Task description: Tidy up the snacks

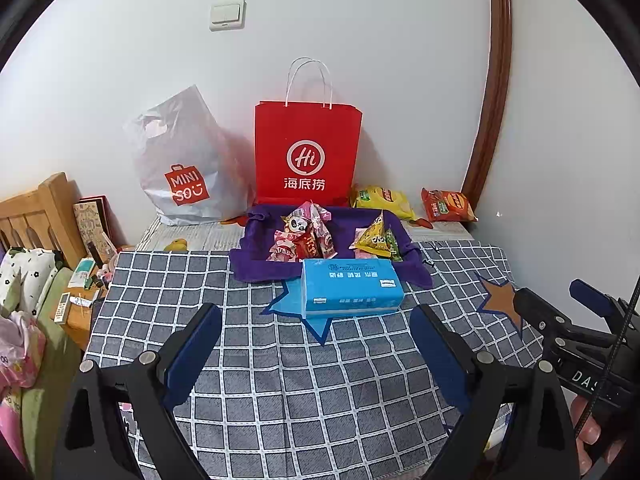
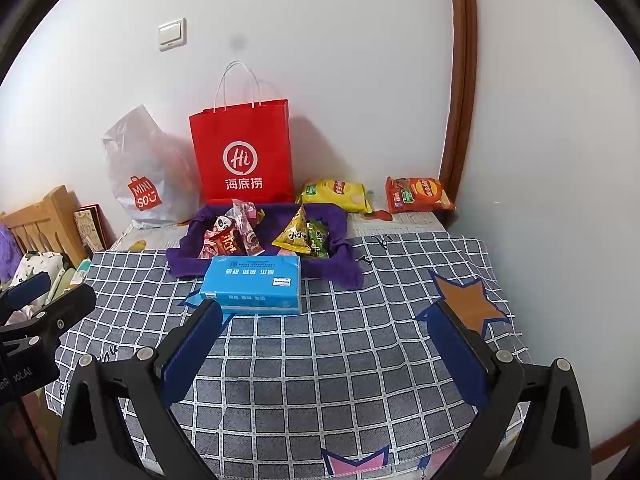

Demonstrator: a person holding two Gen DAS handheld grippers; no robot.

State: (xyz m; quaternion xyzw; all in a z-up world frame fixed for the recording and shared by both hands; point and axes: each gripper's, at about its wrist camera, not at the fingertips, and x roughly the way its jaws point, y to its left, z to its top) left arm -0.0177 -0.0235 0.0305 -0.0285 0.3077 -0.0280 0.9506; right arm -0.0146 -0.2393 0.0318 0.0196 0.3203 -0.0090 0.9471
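Left wrist view shows your left gripper (image 1: 316, 354) hovering over the checked tablecloth (image 1: 280, 360) on the desk, its fingers (image 1: 192, 356) spread wide and holding nothing. Your right gripper (image 2: 326, 350) hangs the same way, fingers (image 2: 456, 354) apart and empty. Toward the desk's far edge sits a purple cloth tray (image 2: 192, 256), with pink and red candy packets (image 2: 232, 236) in its left half and yellow and green triangular snack packs (image 2: 304, 236) in its right half. A blue tissue pack (image 2: 252, 284) lies just in front of the tray, touching its near edge. Behind the tray a red paper bag (image 2: 244, 152) stands upright against the wall, a grey plastic Miniso bag (image 2: 140, 176) beside it. At the far right corner lie a yellow chip bag (image 2: 336, 194) and an orange chip bag (image 2: 418, 194), apart from each other.
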